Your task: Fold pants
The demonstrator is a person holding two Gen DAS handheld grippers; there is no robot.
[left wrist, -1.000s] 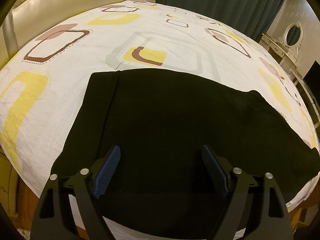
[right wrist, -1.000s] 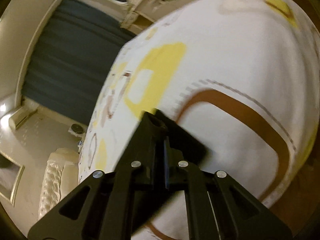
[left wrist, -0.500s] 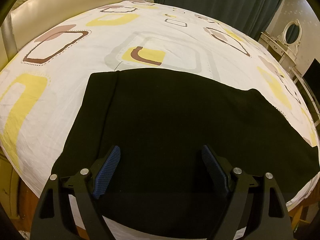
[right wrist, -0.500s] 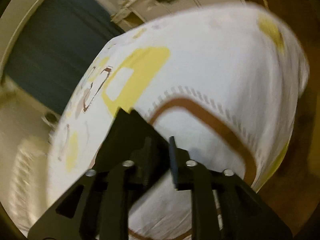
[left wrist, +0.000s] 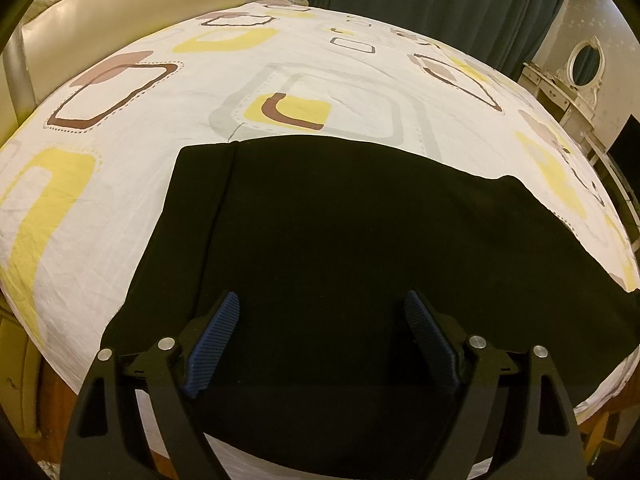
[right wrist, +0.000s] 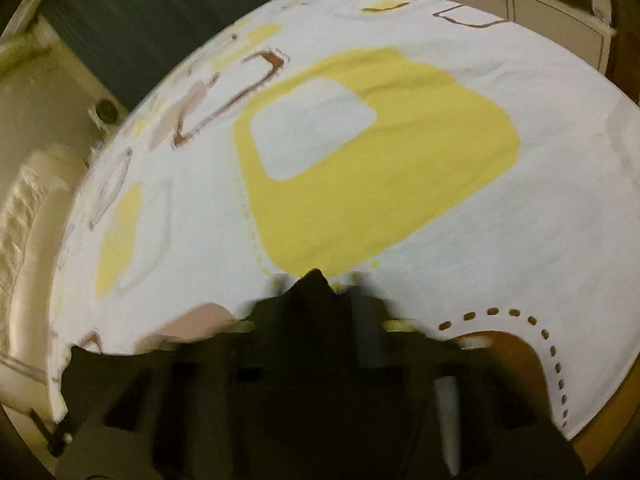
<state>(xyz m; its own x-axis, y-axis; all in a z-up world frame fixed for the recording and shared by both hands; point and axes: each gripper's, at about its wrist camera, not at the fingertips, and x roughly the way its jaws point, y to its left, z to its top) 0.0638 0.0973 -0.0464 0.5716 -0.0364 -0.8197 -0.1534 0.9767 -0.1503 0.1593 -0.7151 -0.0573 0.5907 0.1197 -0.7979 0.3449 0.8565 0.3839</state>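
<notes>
The black pants [left wrist: 340, 248] lie spread flat on the bed [left wrist: 168, 152], near its front edge, in what looks like a single lengthwise fold with the legs running off to the right. By my reading the first fold is done and the crosswise folds are still to come.

The left claw [left wrist: 320, 316] hangs just above the near part of the pants with its jaws wide apart and nothing between its blue pads [left wrist: 218, 336]; it is not touching the cloth as far as the left view shows.

The right claw [right wrist: 316, 280] is blurred in its own view, but its jaws are nearly closed and a peak of black cloth stands up between them, so it appears to be pinching an end of the pants over the yellow patch [right wrist: 380, 168] of the sheet.

Against the earlier frames, the left view is unchanged: same pants, same outline, same open jaws. The right view has swung round a good deal, the bed now sits level across it, and the right jaws have just been closing on the cloth
</notes>
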